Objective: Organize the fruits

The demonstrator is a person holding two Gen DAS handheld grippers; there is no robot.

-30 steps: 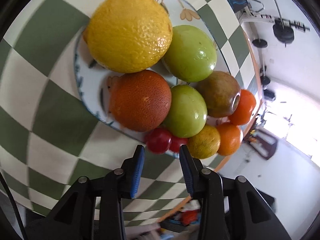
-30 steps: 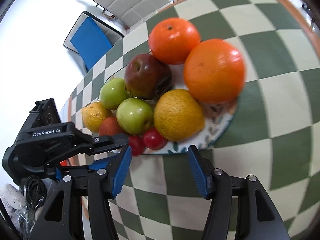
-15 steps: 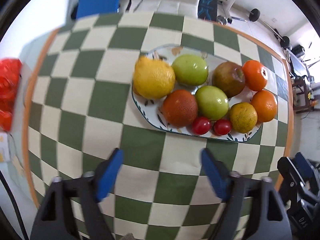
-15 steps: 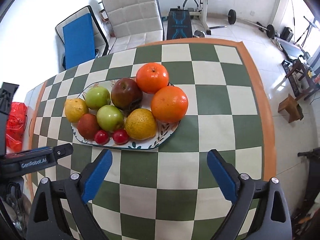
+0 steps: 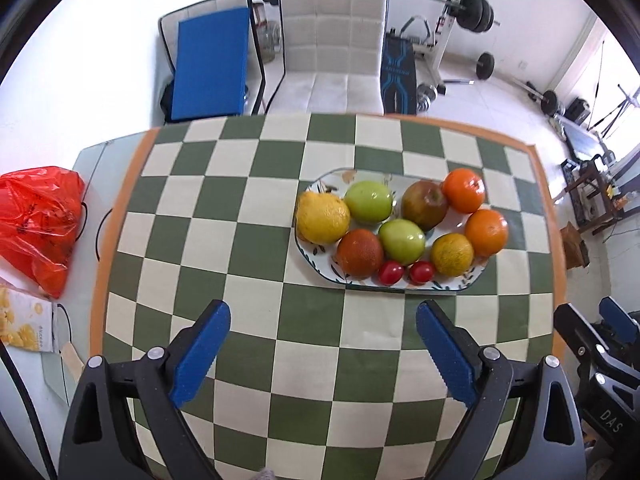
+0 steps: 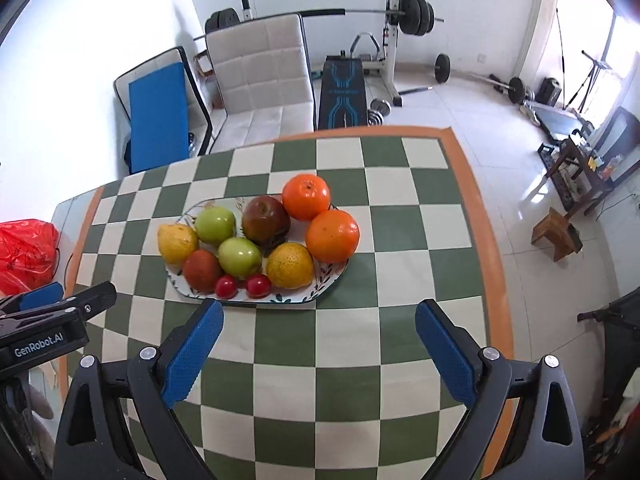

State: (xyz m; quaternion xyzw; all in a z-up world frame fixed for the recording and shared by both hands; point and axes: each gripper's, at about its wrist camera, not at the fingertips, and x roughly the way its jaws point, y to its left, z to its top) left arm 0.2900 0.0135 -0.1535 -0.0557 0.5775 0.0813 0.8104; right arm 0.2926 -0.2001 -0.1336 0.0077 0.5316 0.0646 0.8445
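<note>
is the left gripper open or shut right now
Open. The left gripper has its blue fingers spread wide apart with only checkered tablecloth showing between them, nothing held, short of the fruit plate.

Nine fruits crowd an oval patterned plate (image 5: 476, 280) on the checked table: lemon (image 5: 322, 218), two green apples, a red apple (image 5: 425, 205), oranges and two cherry tomatoes (image 5: 405, 272) at the near rim
</note>
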